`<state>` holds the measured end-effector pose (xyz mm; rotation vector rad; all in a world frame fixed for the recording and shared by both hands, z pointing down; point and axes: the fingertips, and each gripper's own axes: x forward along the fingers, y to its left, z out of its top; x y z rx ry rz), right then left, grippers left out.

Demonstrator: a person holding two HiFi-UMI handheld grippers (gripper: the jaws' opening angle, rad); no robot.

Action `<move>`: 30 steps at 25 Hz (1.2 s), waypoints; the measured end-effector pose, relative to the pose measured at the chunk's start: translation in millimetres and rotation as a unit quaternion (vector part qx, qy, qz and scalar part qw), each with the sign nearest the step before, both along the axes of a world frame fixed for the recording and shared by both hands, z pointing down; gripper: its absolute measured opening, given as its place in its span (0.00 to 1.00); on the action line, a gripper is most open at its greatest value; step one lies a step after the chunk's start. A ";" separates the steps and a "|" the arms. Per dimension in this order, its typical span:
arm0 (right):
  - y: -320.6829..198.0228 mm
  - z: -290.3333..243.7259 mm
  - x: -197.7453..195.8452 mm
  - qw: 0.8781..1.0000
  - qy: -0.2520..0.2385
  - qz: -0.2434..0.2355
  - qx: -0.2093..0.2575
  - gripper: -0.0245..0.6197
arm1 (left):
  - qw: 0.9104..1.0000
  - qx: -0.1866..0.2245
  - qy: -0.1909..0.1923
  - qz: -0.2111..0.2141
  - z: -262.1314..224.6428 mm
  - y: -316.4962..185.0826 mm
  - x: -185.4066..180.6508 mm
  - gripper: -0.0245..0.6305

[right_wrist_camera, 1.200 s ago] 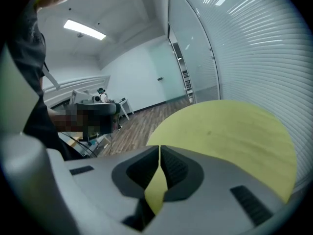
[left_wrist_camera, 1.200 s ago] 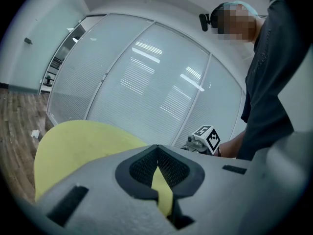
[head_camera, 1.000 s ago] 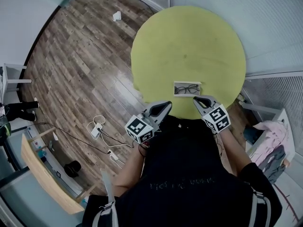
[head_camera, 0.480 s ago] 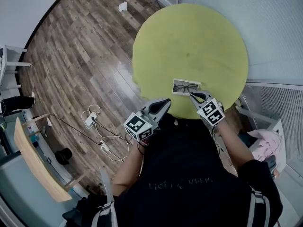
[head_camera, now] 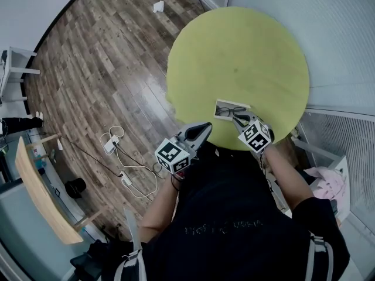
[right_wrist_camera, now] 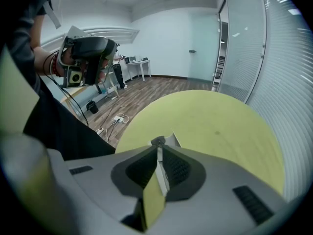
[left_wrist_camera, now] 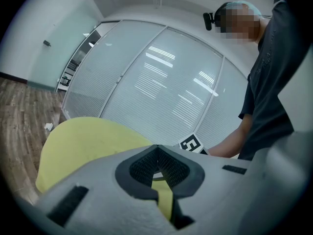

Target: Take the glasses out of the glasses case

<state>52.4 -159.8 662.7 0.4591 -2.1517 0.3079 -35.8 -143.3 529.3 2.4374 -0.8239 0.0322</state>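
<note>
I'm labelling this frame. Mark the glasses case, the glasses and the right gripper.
glasses case (head_camera: 217, 110): head view, on its white left wall.
glasses (head_camera: 229, 109): head view, on the dark frame lying inside the case.
right gripper (head_camera: 236, 119): head view, midway between its fingertips, at the case's near edge.

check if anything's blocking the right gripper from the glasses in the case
Nothing separate does. The glasses case lies open on the yellow table, with the glasses uncovered inside. The right gripper is at the case's near edge, and its jaws look closed on that white rim rather than on the glasses.
</note>
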 end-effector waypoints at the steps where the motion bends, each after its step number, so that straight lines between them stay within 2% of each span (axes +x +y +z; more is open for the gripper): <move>1: -0.5 2.8 -0.1 1.000 0.002 0.000 -0.001 0.09 | 1.000 -0.001 -0.001 0.001 1.1 0.3 0.7 0.06; 16: -3.8 48.5 -0.1 0.996 0.081 -0.042 -0.021 0.09 | 1.000 -0.019 -0.005 0.016 14.0 6.6 14.4 0.06; 21: -8.7 59.4 -0.9 0.993 0.099 -0.054 -0.018 0.09 | 1.000 -0.023 -0.003 0.015 14.7 4.8 13.0 0.06; 30: -13.4 80.9 -2.8 0.983 0.148 -0.108 0.001 0.09 | 0.999 -0.035 -0.011 0.007 14.9 11.4 2.1 0.06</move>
